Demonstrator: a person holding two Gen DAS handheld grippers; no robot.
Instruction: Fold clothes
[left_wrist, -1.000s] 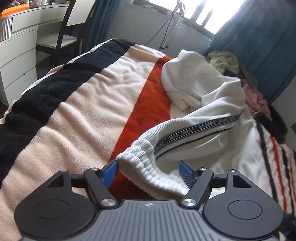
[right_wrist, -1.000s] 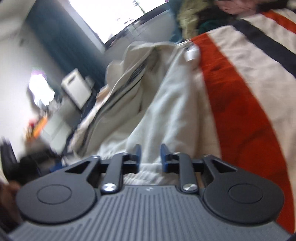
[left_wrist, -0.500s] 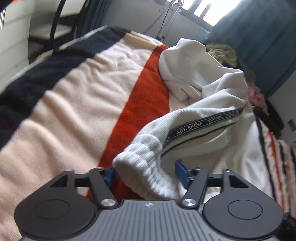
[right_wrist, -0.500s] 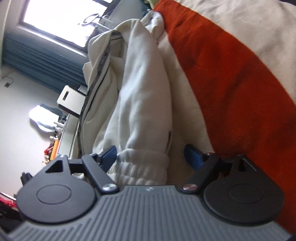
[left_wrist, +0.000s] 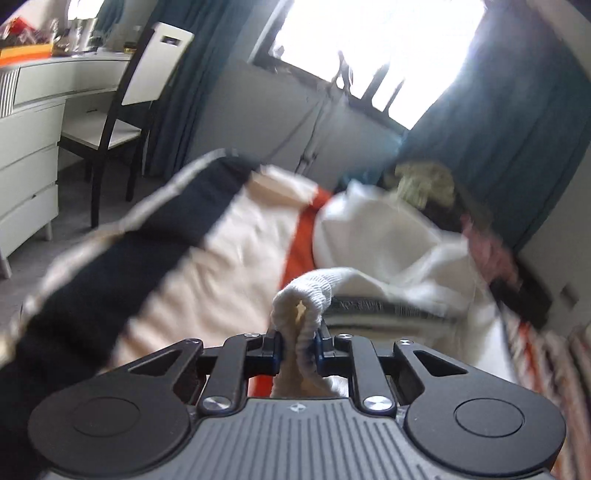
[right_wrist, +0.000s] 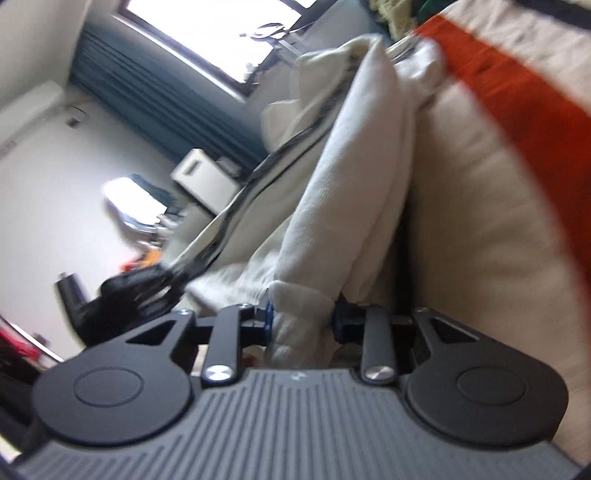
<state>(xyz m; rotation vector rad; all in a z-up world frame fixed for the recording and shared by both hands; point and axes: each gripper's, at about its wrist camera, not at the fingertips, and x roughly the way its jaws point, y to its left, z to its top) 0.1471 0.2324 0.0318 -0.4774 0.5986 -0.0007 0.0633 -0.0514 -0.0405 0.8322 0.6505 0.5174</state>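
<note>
left gripper (left_wrist: 298, 350): jaws drawn in close, with the ribbed cuff (left_wrist: 303, 295) of the white garment (left_wrist: 388, 258) bunched between the blue pads. the cuff stands up over the fingers, so the hold looks firm rather than a nip on one layer.
right gripper (right_wrist: 301, 319): jaws narrowed onto another ribbed end (right_wrist: 299, 314) of the same garment; cloth fills the gap between the pads, though blur hides how many layers are caught.
why two ends: judged from the two grips, holding separate ends lets the cloth be drawn taut and straight, which a neat fold needs.
garment: lies rumpled on the striped blanket (left_wrist: 229, 266), mostly on the far right of the bed in the left wrist view, over the orange stripe and the cream beside it. a black printed band (left_wrist: 388, 308) runs along the length that leads to the left gripper. in the right wrist view a long rolled length (right_wrist: 351, 177) stretches away from the jaws.
how far along: the garment is bunched, not flat or squared, so no finished fold shows.
other clothes: a heap of yellowish and pink pieces (left_wrist: 424, 182) sits at the far right by the curtain (left_wrist: 517, 129), apart from the work.
risk: thick ribbing may slip if pulled hard; both views are blurred.
</note>
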